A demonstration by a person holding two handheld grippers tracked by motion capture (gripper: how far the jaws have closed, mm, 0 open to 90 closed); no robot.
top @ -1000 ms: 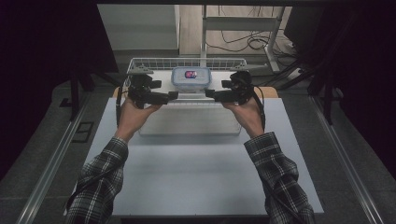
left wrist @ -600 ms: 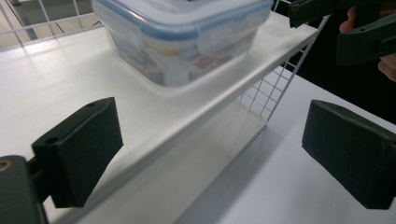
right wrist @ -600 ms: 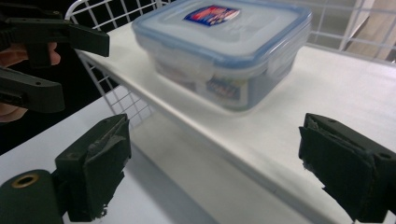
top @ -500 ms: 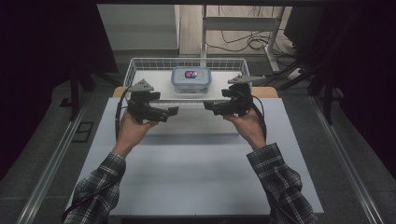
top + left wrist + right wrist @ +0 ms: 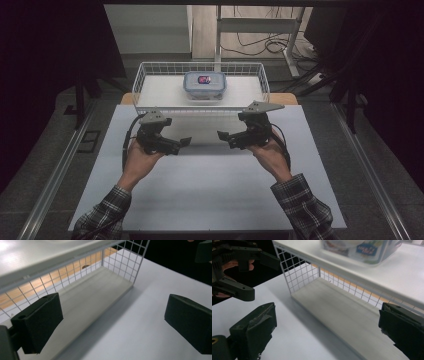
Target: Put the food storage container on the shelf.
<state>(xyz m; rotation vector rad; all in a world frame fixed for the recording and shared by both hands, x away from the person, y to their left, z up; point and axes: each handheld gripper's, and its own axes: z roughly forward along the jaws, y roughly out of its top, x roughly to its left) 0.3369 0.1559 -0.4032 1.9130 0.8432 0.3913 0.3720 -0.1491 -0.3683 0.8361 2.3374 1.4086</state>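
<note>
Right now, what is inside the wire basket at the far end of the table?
A lidded clear plastic box sits on the white board in the wire basket. Its labelled lid hides what it holds.

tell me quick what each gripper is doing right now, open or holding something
Left gripper: open, holding nothing, jaws have just been opening.
Right gripper: open, holding nothing, jaws have just been opening.

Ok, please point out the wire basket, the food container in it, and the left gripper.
wire basket [image 5: 150, 75], high view, on its left wire wall.
food container [image 5: 204, 84], high view, on the middle of its lid.
left gripper [image 5: 181, 145], high view, midway between its fingertips.
</note>
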